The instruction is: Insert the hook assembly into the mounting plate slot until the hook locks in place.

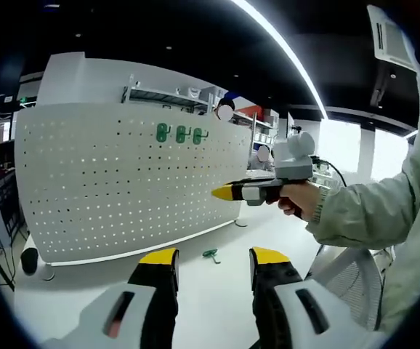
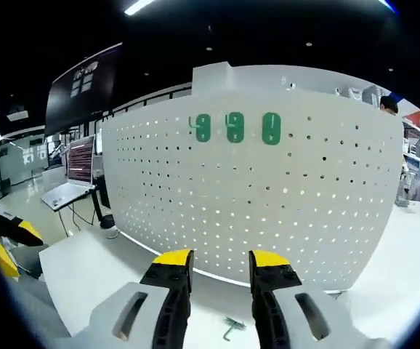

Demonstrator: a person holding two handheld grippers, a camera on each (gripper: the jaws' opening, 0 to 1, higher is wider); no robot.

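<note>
Pegboard (image 1: 123,182): upright on the white table (image 1: 210,291); three green hooks (image 1: 181,134) mounted near its top. Loose green hook (image 1: 210,254): flat on the table before the board; likely next pick, approached low and square. Left gripper (image 1: 213,263): jaws apart, empty. Right gripper (image 2: 221,263): likewise released; the left gripper view adds it held aloft by a hand (image 1: 304,200); the right gripper view adds a laptop (image 2: 65,193).

Bare table (image 2: 86,269) lies open before the upright pegboard (image 2: 268,211); three green hooks (image 2: 234,128) jut near its top.

Green hook (image 1: 211,254) on table; pegboard (image 1: 123,182) upright
</note>
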